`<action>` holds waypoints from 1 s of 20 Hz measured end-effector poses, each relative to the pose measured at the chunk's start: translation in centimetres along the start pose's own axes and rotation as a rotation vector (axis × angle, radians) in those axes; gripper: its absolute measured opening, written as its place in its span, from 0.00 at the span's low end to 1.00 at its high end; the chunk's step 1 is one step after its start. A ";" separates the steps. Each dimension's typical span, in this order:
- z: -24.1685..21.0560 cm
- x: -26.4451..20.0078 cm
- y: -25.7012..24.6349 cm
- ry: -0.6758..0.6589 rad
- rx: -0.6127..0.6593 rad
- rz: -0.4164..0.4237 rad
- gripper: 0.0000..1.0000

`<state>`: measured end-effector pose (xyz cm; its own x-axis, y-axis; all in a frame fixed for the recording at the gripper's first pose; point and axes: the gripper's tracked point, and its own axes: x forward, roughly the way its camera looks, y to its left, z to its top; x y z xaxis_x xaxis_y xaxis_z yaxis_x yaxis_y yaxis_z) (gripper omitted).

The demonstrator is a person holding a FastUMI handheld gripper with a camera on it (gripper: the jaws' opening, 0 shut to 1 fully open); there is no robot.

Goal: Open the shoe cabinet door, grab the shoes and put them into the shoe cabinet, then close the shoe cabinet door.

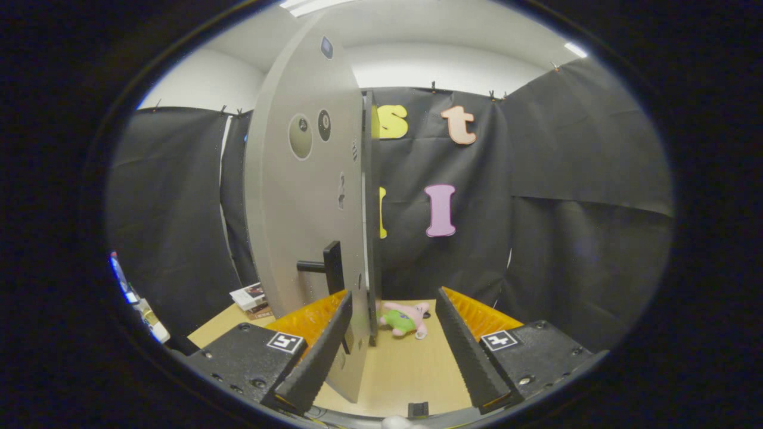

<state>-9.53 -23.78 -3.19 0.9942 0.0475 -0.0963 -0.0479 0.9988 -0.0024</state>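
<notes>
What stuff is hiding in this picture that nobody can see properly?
- Inside of the shoe cabinet: hidden behind the open door in the gripper view.
- Plush toy on the table: partly covered by the door's edge.
- Booklet: too small to read, partly behind the door.
- Stickers on the door: too small to make out.
- Gripper: open, fingers either side of the door's edge; contact cannot be judged.

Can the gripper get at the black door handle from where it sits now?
Probably not directly. The gripper is open, its fingers straddling the door's edge; the handle sits on the door face outside the gap, so it would need shifting sideways first.
</notes>
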 end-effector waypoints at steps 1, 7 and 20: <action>0.0 -0.2 0.6 -0.001 -0.001 0.001 0.94; -0.2 -0.1 5.1 0.008 0.016 0.042 0.94; -0.9 5.1 17.9 0.008 0.022 0.111 0.94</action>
<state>-5.37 -5.71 -4.63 0.9822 0.1574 -0.1029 -0.1551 0.9874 0.0305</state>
